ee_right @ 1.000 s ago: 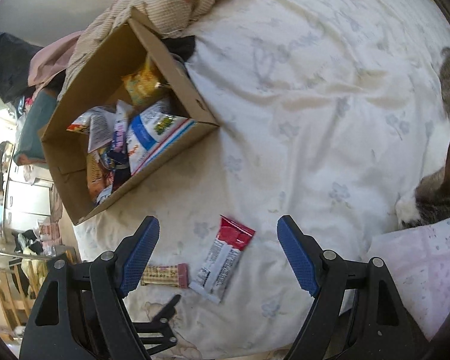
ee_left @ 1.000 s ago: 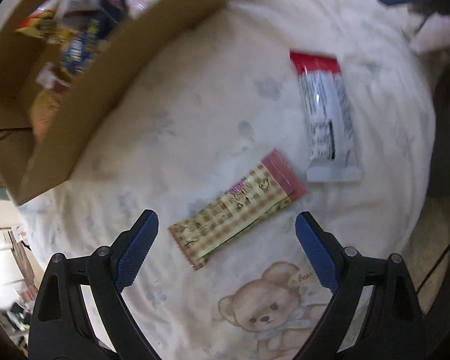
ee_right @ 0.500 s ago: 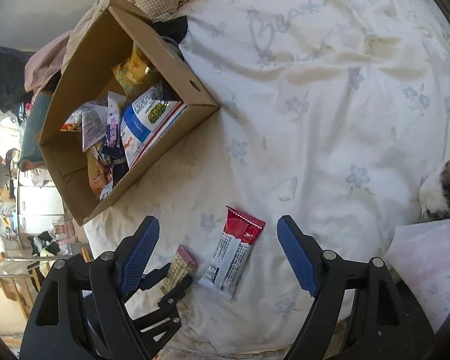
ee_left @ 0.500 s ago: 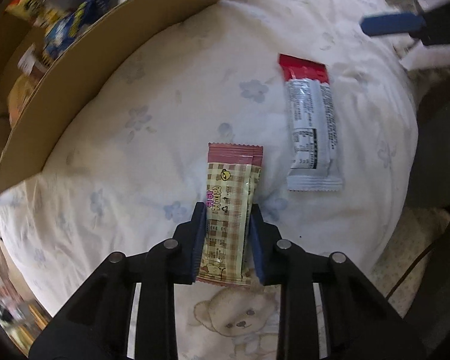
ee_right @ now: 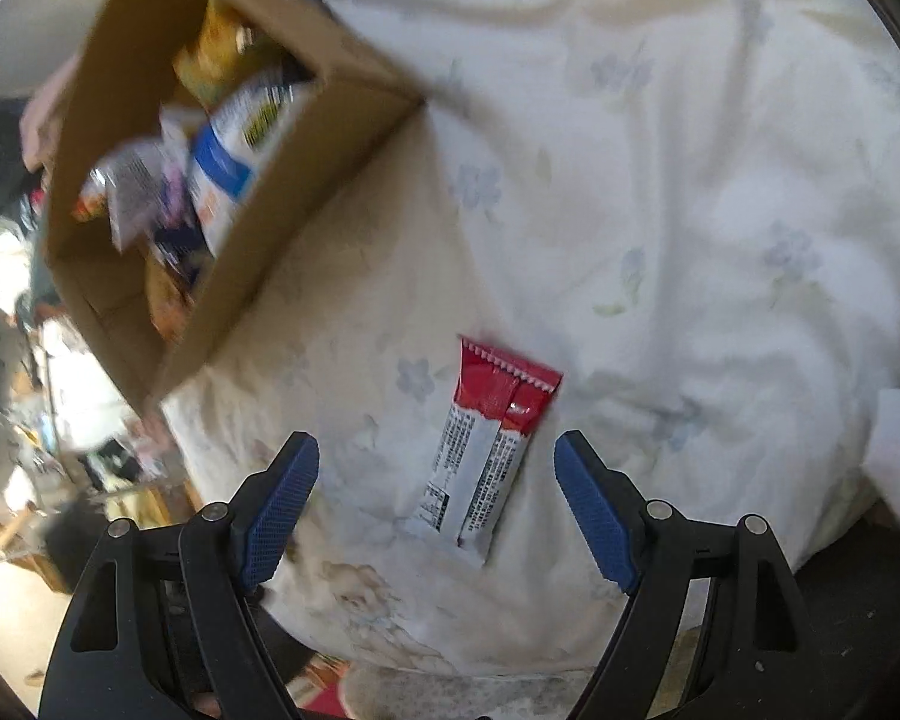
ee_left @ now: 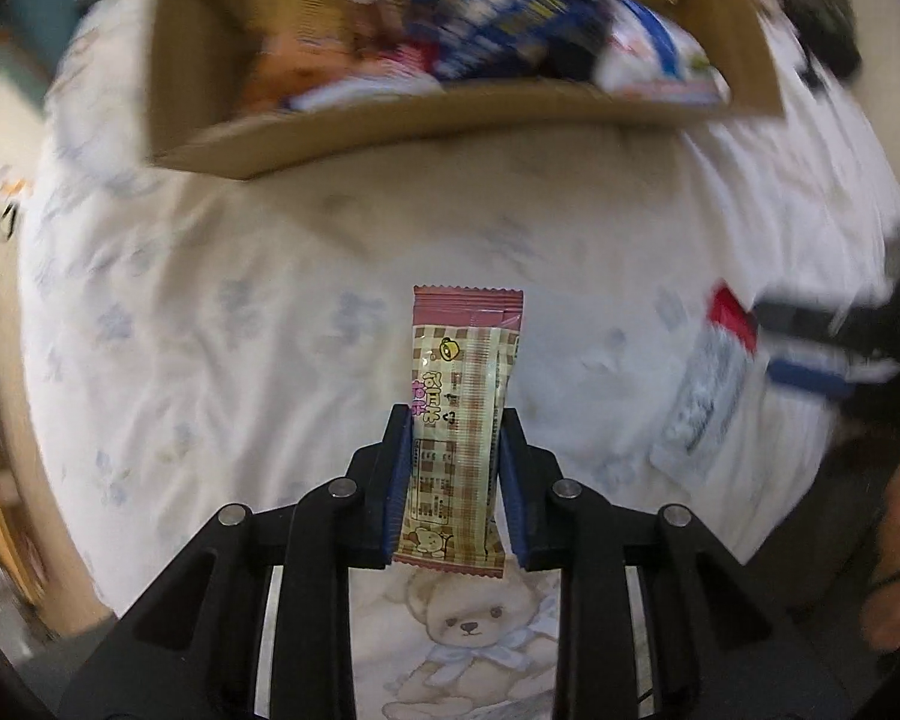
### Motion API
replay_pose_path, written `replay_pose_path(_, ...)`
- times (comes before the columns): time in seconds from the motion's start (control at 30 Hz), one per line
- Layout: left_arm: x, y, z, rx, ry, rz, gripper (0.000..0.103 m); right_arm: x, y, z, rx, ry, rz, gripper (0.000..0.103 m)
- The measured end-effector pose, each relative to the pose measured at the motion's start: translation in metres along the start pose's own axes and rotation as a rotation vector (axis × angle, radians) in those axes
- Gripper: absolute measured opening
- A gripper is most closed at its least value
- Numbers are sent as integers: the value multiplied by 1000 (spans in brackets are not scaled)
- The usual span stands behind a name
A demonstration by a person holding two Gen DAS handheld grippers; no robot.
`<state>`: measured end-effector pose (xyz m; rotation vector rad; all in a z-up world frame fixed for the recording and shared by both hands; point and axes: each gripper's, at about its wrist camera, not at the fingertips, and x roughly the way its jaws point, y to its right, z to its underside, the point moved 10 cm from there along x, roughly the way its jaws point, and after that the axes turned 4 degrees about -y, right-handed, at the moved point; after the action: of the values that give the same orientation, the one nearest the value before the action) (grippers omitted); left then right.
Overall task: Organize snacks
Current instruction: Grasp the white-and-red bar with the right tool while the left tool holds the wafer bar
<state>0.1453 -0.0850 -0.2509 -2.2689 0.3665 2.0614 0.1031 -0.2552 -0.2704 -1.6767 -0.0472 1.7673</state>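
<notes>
My left gripper [ee_left: 455,420] is shut on a checked beige snack bar [ee_left: 459,414] with a pink end, which stands up between the pads above the bedsheet. Beyond it lies a cardboard box [ee_left: 390,132] holding several snack packets. A red and white bar [ee_right: 486,450] lies flat on the sheet; my right gripper [ee_right: 435,468] hovers open just over it, the blue pads straddling its lower half without touching. In the left wrist view that same red and white bar [ee_left: 705,384] shows at the right, beside the right gripper's blue pad [ee_left: 810,375].
The bed is covered by a white floral sheet [ee_right: 690,210] with a teddy bear print [ee_left: 468,624] near its front edge. The box [ee_right: 306,192] sits at the upper left in the right wrist view. The bed's edge drops to cluttered floor at the left.
My left gripper closed on the checked bar, rolled, and lifted it toward the box. My right gripper came down over the red and white bar, still open.
</notes>
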Motion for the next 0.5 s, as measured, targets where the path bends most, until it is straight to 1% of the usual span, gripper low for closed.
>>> replay_pose_path(0.03,-3,-6,-1,-18,12,-8,24,7,-1,1,-19,-4,42,84)
replay_pose_path(0.13,-12,-24,-8,-62,45,-44,24,28,-3,6,-109,-30,204,82)
replay_pose_path(0.2,-15,-35,-9,-88,53,-54,24,37,-8,9,-180,-26,297,82)
replay_pose_path(0.3,-18,-45,-8,-101,59,-69,24,45,-13,12,-262,-9,395,83)
replay_pose_path(0.37,-16,-38,-11,-104,64,-78,24,48,-16,15,-312,5,440,82)
replay_pose_path(0.43,-18,-38,-10,-108,68,-84,24,49,-20,16,-363,28,485,75)
replay_pose_path(0.47,-19,-40,-11,-110,70,-86,24,49,-22,17,-384,37,497,69)
replay_pose_path(0.5,-20,-40,-11,-109,72,-89,24,48,-25,17,-402,47,506,59)
